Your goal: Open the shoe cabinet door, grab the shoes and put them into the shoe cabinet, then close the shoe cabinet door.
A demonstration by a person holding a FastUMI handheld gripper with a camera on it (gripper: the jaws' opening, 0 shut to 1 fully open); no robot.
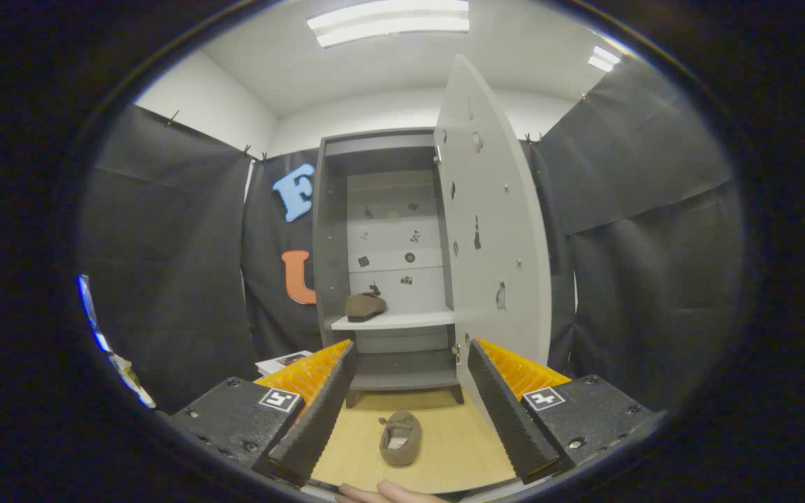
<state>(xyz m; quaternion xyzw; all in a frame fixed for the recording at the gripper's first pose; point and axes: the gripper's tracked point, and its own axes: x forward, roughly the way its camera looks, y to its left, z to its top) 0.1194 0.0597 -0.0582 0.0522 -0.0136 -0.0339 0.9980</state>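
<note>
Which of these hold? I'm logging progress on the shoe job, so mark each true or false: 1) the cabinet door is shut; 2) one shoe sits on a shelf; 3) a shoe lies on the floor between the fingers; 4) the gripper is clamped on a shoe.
1) False: the cabinet door stands open, swung to the right.
2) True: one shoe on the shelf sits inside the cabinet.
3) True: the shoe on the floor lies between the fingers.
4) False: the gripper is open, its fingers touching nothing.
</note>
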